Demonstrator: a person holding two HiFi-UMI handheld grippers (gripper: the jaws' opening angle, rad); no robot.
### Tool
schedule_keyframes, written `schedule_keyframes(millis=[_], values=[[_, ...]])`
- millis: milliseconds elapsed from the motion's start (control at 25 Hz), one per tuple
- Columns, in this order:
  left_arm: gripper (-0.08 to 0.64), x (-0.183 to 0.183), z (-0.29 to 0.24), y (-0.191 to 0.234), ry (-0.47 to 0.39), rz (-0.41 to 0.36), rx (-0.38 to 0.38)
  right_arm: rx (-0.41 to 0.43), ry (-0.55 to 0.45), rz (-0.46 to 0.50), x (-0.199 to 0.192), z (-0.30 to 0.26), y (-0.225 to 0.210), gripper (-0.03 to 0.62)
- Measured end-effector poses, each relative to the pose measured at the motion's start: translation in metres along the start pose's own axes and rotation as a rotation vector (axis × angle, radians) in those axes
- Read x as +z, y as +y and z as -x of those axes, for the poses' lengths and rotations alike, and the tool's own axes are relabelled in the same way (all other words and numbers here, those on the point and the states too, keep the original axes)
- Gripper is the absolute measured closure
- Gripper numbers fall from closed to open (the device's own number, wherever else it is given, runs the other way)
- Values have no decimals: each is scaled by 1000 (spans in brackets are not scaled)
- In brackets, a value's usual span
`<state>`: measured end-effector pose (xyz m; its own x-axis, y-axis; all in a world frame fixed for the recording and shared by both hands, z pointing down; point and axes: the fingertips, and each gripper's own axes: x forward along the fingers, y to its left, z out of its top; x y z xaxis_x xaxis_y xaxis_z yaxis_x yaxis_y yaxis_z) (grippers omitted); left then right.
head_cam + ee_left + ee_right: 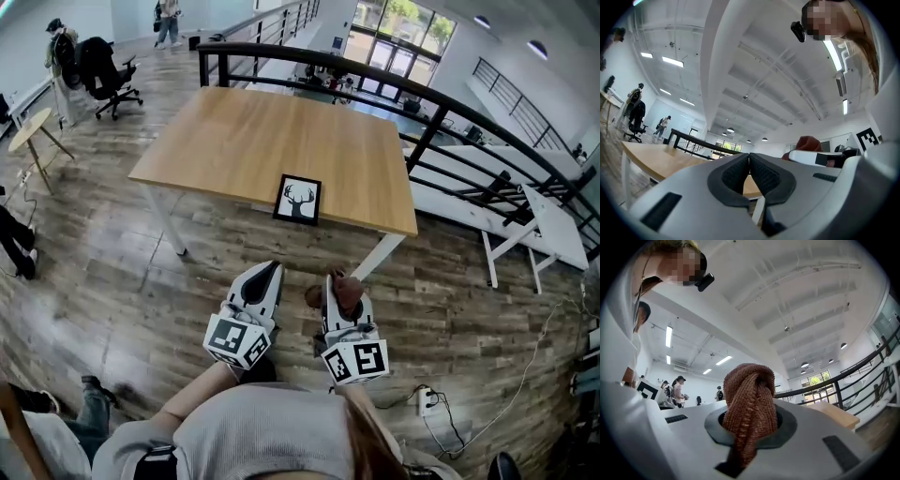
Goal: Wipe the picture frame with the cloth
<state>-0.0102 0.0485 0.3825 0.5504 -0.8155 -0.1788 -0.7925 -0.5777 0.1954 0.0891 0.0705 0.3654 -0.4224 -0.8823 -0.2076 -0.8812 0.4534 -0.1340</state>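
Observation:
A black picture frame (297, 199) with a white deer-head print stands near the front edge of the wooden table (244, 141). In front of the table, over the floor, the person holds both grippers side by side. My left gripper (270, 271) is shut with nothing between its pads (750, 174). My right gripper (336, 281) is shut on a bunched rust-brown cloth (749, 405), which sticks out past the jaws (343, 292). Both grippers stand short of the table and apart from the frame.
A black railing (441, 112) runs behind and to the right of the table. White tables (525, 225) stand at the right, an office chair (105, 75) at the far left. A power strip with cable (427, 401) lies on the floor at the right.

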Motion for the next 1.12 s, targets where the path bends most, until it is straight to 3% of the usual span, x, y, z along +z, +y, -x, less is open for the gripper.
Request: schedule_keyframes(millis=[440, 640, 920, 1120], values=[[552, 16, -124, 108, 29, -32, -77, -62, -58, -16, 0, -153, -46, 547], [554, 7, -155, 134, 75, -17, -128, -78, -18, -7, -21, -190, -56, 546], [552, -43, -175, 134, 273, 22, -188, -82, 34, -18, -31, -200, -74, 546], [549, -91, -185, 148, 376, 164, -136, -80, 74, -35, -48, -206, -97, 548]])
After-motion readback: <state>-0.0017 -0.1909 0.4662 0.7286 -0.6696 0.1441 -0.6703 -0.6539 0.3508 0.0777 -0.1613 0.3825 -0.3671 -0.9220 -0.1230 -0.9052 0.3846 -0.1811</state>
